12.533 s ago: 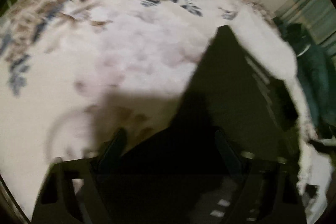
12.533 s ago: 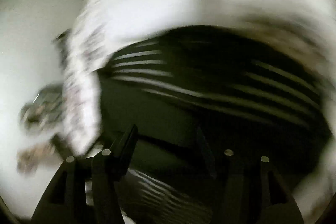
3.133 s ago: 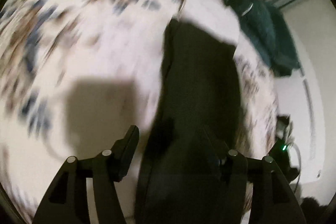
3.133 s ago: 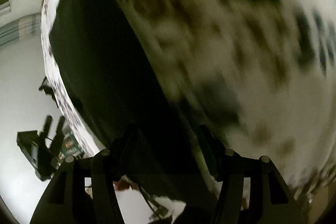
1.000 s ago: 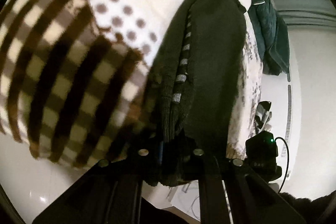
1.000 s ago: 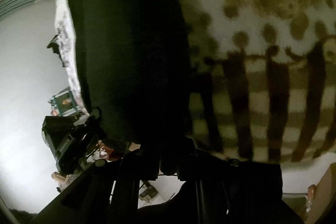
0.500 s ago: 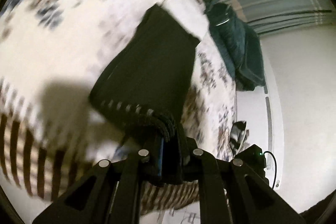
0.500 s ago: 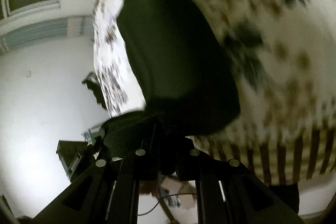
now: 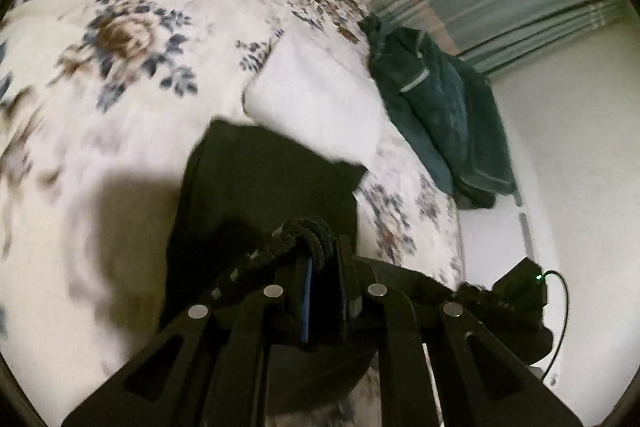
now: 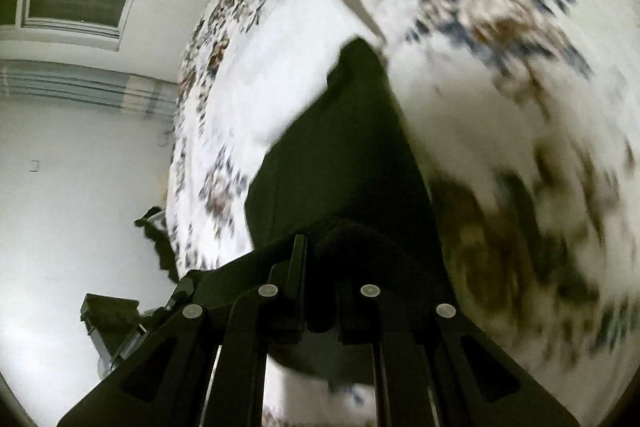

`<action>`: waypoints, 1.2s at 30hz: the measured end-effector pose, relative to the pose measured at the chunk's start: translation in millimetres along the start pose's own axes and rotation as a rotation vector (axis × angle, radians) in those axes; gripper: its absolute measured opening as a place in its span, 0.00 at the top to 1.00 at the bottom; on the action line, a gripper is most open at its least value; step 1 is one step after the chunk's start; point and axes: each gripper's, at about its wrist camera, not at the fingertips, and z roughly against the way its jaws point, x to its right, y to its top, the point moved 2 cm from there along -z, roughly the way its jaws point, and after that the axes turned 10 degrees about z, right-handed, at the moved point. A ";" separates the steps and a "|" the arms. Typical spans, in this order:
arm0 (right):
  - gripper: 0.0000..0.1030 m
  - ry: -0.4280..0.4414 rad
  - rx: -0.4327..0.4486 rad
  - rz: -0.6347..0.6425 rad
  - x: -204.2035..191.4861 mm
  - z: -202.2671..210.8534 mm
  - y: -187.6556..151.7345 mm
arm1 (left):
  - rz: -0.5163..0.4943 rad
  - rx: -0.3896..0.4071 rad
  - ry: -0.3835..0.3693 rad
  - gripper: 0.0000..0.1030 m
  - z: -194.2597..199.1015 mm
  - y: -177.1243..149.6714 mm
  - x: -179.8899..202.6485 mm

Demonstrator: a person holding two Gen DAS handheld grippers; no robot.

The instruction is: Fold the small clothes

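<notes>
Now that you've swung the dark knit garment [image 9: 276, 179] up off the checked end onto the floral bedspread [image 9: 132, 39], left gripper [image 9: 324, 267] and right gripper [image 10: 320, 267] both clamped on its near edge, you're mid-fold.

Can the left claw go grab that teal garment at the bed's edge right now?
Probably not yet: the left claw is shut on the dark sweater's ribbed edge. The path over the floral bedspread to the teal garment looks free.
</notes>
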 end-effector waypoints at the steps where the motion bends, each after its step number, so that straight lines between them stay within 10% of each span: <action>1: 0.90 -0.012 0.002 0.003 1.0 -8.5 12.6 | -0.010 -0.003 0.020 0.92 -12.3 12.1 -1.1; 15: 0.90 -0.207 -0.084 0.023 20.3 -128.1 119.5 | 0.033 -0.134 0.250 0.90 -125.2 87.0 -38.1; 18: 0.84 -0.189 -0.083 -0.005 26.1 -132.2 124.8 | 0.026 -0.134 0.225 0.73 -124.5 88.7 -34.1; 20: 0.53 -0.167 -0.058 -0.005 25.8 -128.6 129.8 | 0.007 -0.117 0.183 0.39 -120.9 91.6 -27.4; 22: 0.44 -0.151 -0.025 -0.006 23.0 -120.7 133.9 | 0.004 -0.093 0.150 0.23 -116.6 96.7 -23.4; 29: 0.36 -0.197 -0.021 0.091 12.2 -82.9 126.2 | 0.008 -0.024 0.139 0.23 -72.4 94.5 -31.8; 36: 0.30 -0.197 -0.169 0.172 38.0 -55.4 70.9 | 0.159 0.013 0.230 0.23 7.1 11.1 -85.2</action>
